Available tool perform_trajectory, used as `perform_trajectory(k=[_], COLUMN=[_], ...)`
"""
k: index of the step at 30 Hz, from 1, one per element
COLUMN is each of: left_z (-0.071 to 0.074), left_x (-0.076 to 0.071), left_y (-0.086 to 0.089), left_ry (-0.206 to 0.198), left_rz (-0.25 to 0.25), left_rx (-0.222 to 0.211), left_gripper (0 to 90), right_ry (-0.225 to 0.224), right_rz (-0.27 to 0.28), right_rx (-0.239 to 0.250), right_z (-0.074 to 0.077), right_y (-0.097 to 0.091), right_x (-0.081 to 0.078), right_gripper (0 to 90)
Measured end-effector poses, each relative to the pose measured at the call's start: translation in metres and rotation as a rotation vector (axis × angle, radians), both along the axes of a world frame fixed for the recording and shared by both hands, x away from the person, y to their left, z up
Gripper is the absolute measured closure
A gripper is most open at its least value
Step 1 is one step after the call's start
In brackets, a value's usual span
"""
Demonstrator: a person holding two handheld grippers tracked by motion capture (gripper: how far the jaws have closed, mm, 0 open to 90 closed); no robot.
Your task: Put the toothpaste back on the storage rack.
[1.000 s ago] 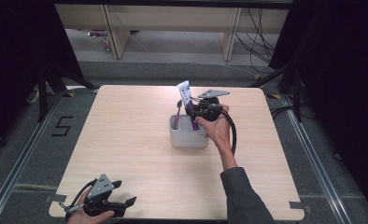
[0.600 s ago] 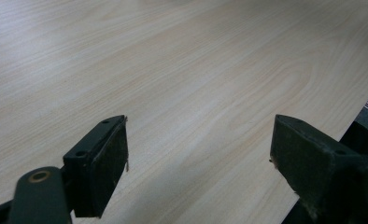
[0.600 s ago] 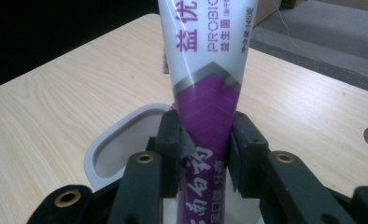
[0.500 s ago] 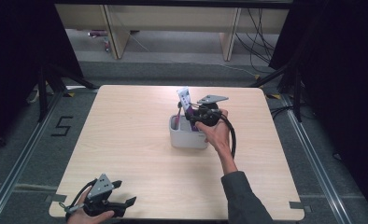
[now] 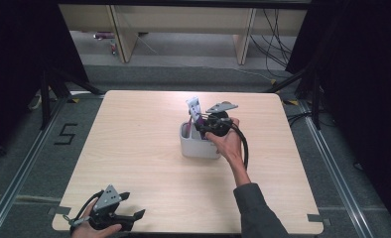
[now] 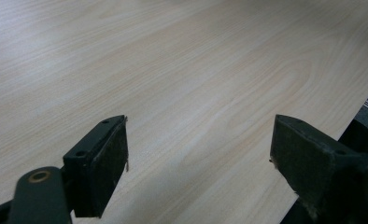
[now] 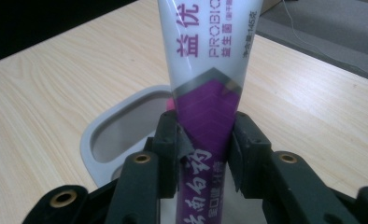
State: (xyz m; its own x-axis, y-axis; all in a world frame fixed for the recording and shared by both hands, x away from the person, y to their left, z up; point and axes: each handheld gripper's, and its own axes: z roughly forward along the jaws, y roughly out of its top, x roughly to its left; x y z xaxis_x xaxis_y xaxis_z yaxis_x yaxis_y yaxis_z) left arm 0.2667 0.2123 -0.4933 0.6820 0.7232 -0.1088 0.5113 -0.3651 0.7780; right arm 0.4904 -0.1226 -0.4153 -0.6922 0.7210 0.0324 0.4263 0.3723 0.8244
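tube (image 7: 205,70) bottom hidden in grey cup (image 7: 126,121), cap end cut off, label reads "probio", right gripper (image 7: 204,144) jaws easing open but pads touching tube, left gripper (image 6: 198,158) wide apart over bare table (image 6: 173,70)

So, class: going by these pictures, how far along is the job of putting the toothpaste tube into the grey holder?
Done: the tube is gripped, the right gripper pressing on its purple part, and it stands over the grey holder. In hand: its lower end seems to dip into the holder, with the printed end sticking up. Left: probably lowering it fully and letting go. The left gripper rests open over the table, holding nothing.
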Motion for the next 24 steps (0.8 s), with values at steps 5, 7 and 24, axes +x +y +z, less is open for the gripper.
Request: perform_trajectory(k=[5,7,24], left_z=[-0.002,-0.001,-0.002], left_x=[0.0,-0.001,0.0], left_y=[-0.002,-0.002,-0.002], left_ry=[0.001,-0.003,0.002], left_rz=[0.005,0.009,0.005], left_rx=[-0.027,-0.027,-0.025], left_gripper=[18.6,18.6,18.6], right_ry=[0.011,-0.006,-0.041], right_rz=[-0.002,0.009,-0.014], right_rx=[0.032,0.048,0.086], right_z=[0.002,0.008,0.025], right_y=[0.002,0.001,-0.022], right_x=[-0.002,-0.004,-0.031], right_gripper=[65.7,61.9,38.8])
